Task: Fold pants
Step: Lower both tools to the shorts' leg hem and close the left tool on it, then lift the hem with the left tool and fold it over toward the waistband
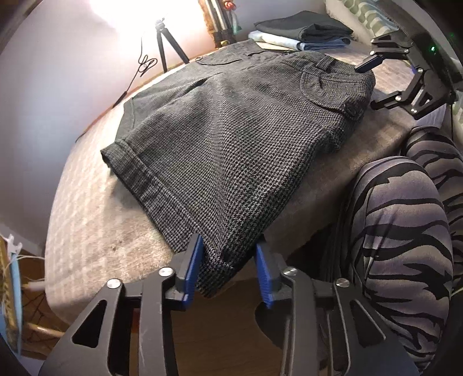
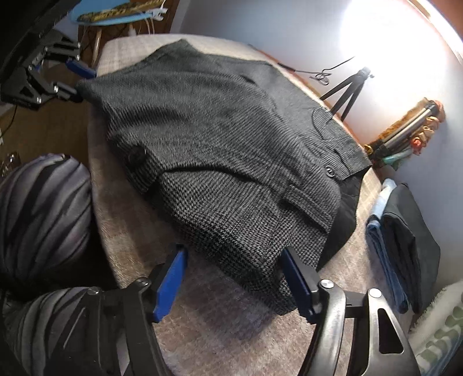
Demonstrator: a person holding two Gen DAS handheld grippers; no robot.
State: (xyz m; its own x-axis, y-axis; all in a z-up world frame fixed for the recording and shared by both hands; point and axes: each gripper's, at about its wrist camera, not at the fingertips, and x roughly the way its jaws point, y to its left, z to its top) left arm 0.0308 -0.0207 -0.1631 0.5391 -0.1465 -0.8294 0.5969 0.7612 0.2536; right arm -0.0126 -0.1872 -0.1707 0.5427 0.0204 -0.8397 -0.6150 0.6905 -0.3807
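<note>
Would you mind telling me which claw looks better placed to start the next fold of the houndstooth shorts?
Probably the left. The left claw already straddles the hem corner of the shorts that hangs over the table's edge, blue pads either side. The right claw is open wider at the waistband corner, cloth not yet between its pads.

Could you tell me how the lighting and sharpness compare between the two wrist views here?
Left wrist view: a lamp glare blows out the top left wall, while the shorts look sharp. Right wrist view: the same glare washes the top right, the weave is smeared, and the right gripper looks softly blurred. Both bend straight edges strongly.
</note>
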